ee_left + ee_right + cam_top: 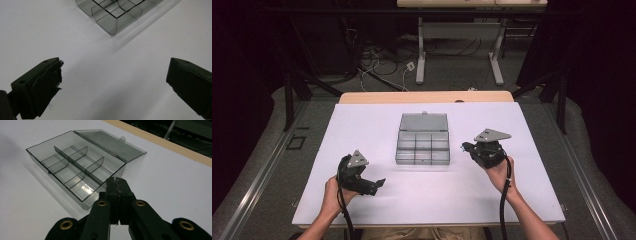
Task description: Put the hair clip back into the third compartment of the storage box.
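One clear compartment box (423, 140) with six sections, two claws, one white table (362, 200).

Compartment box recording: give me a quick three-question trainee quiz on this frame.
1. True or false: the lid of the compartment box is shut.
2. Which gripper has its jaws wide apart: A) left gripper B) right gripper?
3. What, if anything, lies in the box's compartments?

Key: 1. False, the lid lies open behind it. 2. A; the right one is shut with nothing between its jaws. 3. Nothing visible.
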The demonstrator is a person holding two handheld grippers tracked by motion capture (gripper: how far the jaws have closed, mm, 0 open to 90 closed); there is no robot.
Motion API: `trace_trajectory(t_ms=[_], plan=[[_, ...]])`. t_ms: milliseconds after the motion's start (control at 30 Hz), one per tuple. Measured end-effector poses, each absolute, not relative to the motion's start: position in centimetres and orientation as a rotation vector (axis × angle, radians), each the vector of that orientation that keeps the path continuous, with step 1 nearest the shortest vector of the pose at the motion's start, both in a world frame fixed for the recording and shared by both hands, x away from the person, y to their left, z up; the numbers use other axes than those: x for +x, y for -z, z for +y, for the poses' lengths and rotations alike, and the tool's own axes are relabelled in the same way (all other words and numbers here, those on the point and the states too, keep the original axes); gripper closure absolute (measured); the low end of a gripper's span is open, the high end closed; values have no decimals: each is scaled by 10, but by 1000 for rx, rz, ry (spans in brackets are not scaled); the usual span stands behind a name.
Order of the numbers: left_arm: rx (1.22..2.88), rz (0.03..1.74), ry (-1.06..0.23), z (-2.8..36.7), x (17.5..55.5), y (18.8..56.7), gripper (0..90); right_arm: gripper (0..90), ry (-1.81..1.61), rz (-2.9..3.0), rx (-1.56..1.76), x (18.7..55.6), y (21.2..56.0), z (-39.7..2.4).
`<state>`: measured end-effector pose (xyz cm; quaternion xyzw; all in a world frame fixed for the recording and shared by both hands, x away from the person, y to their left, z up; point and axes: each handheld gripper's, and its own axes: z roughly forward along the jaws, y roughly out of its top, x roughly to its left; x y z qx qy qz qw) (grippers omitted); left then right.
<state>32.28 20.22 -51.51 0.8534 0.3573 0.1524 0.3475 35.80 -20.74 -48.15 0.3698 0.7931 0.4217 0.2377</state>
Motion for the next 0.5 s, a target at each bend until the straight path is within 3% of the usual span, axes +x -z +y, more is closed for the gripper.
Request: trace_trajectory(t_ms=[500], plan=[[2223, 926, -399, 202, 322, 514, 0, 899, -1150, 2170, 1003, 370, 481, -196]])
